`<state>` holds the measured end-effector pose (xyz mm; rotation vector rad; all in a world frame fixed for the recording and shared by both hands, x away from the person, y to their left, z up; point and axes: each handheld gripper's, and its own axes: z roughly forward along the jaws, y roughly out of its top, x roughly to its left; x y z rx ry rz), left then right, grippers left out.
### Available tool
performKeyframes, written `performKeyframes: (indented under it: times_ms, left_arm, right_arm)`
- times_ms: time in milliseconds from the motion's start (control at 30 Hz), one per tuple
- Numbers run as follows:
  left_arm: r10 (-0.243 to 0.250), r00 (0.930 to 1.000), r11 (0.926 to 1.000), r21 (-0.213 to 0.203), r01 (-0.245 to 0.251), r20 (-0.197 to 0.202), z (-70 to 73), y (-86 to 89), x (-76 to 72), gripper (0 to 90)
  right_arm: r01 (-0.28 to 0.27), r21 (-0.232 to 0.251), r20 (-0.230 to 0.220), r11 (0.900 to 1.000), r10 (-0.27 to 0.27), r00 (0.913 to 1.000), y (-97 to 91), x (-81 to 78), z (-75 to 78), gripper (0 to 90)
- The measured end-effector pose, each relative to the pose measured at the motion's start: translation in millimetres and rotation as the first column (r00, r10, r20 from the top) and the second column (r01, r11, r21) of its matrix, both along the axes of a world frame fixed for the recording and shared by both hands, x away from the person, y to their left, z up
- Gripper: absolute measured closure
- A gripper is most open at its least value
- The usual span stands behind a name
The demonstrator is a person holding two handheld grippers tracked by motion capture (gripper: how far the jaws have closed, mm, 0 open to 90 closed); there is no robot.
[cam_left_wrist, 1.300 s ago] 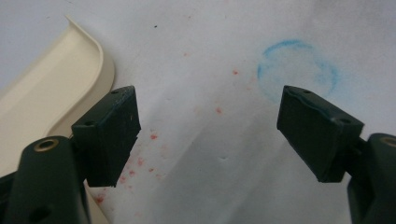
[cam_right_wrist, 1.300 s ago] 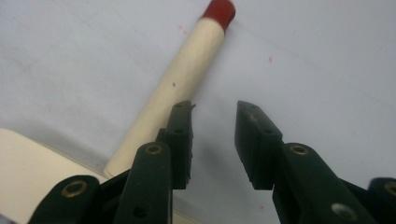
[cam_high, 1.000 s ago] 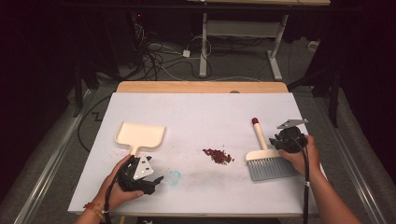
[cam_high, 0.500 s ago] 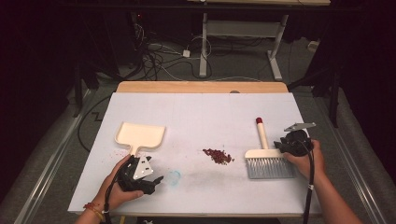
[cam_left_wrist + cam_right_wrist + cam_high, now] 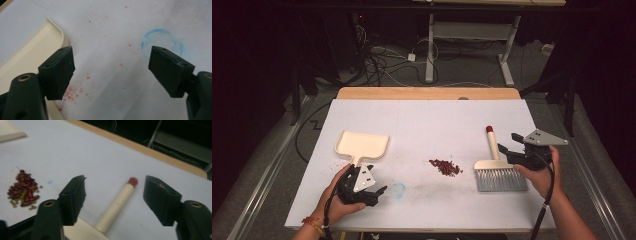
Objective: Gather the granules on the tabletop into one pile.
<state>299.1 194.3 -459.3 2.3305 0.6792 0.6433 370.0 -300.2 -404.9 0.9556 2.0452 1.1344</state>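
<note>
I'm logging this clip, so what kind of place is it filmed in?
Probably a lab or workshop recording station: a white-covered table in a dark room, tangled cables on the floor behind, and a metal bench frame at the back.

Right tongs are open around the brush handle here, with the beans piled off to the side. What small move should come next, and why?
Probably close the right tongs on the brush. In the right gripper view the cream handle lies between the two open jaws, untouched, so closing should secure it. The beans sit loose beside the bristles, and the dustpan waits by the left tongs, which are open and empty.
</note>
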Motion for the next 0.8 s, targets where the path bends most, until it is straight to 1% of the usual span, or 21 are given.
performKeyframes:
  times_ms: [33, 100, 167, 200, 267, 333, 367, 400, 433, 500, 600, 700, 733, 800]
  left_arm:
    - [0.003, 1.0000, 1.0000, -0.003, -0.003, -0.005, 0.4, 0.2, 0.0, 20.1]
    - [0.009, 1.0000, 0.9999, -0.013, -0.009, 0.003, 1.2, 0.5, 0.3, 19.9]
    - [0.017, 0.9998, 0.9997, -0.016, -0.017, 0.010, 1.9, 0.8, 0.6, 19.4]
    - [0.018, 0.9998, 0.9997, -0.020, -0.017, 0.011, 2.3, 1.0, 0.6, 19.1]
    - [0.023, 0.9994, 0.9997, -0.011, -0.023, 0.026, 2.9, 0.8, -0.3, 18.6]
    - [0.027, 0.9990, 0.9996, -0.003, -0.027, 0.034, 2.7, 0.3, -1.4, 18.1]
    - [0.028, 0.9988, 0.9996, 0.003, -0.028, 0.039, 2.5, 0.3, -2.0, 17.4]
    - [0.029, 0.9985, 0.9995, 0.009, -0.030, 0.045, 2.5, 0.4, -2.7, 17.1]
    - [0.032, 0.9983, 0.9995, 0.006, -0.032, 0.049, 2.7, 0.4, -3.2, 16.9]
    - [0.033, 0.9978, 0.9994, -0.005, -0.033, 0.058, 3.9, 1.1, -3.6, 16.4]
    - [0.040, 0.9970, 0.9989, -0.026, -0.038, 0.066, 4.5, 1.4, -2.5, 16.3]
    - [0.043, 0.9966, 0.9988, -0.026, -0.041, 0.071, 3.8, 0.9, -0.8, 16.3]
    - [0.042, 0.9967, 0.9988, -0.028, -0.040, 0.070, 3.5, 0.9, -0.4, 16.3]
    - [0.039, 0.9967, 0.9991, -0.020, -0.038, 0.071, 2.7, 0.2, -0.3, 16.3]
  right_arm:
    - [-0.001, 0.016, 0.017, 0.9999, 0.000, 0.9999, 2.3, -4.9, 2.3, 29.6]
    - [-0.018, 0.050, 0.042, 0.9986, 0.016, 0.9990, 5.6, -14.5, 5.4, 26.6]
    - [-0.032, 0.060, 0.066, 0.9977, 0.028, 0.9974, 9.5, -23.6, 6.2, 23.7]
    - [-0.037, 0.054, 0.078, 0.9979, 0.033, 0.9964, 11.8, -27.9, 5.7, 23.1]
    - [-0.043, 0.046, 0.108, 0.9980, 0.038, 0.9935, 16.7, -37.7, 3.0, 21.5]
    - [-0.049, 0.014, 0.158, 0.9987, 0.046, 0.9863, 21.2, -47.6, -0.8, 20.8]
    - [-0.060, 0.003, 0.174, 0.9982, 0.058, 0.9830, 23.5, -52.1, -3.0, 20.0]
    - [-0.068, -0.012, 0.176, 0.9976, 0.069, 0.9819, 25.7, -55.5, -4.9, 19.0]
    - [-0.068, -0.020, 0.179, 0.9975, 0.070, 0.9813, 27.8, -58.5, -6.8, 18.6]
    - [-0.086, -0.013, 0.177, 0.9962, 0.087, 0.9803, 30.4, -63.2, -10.7, 18.4]
    - [-0.104, -0.020, 0.159, 0.9944, 0.106, 0.9815, 35.0, -67.3, -17.0, 17.8]
    - [-0.113, -0.030, 0.144, 0.9932, 0.116, 0.9827, 38.9, -69.7, -23.3, 17.6]
    - [-0.117, -0.041, 0.137, 0.9922, 0.122, 0.9830, 40.7, -70.0, -25.4, 17.6]
    - [-0.118, -0.063, 0.141, 0.9910, 0.126, 0.9820, 44.3, -71.4, -27.8, 17.6]
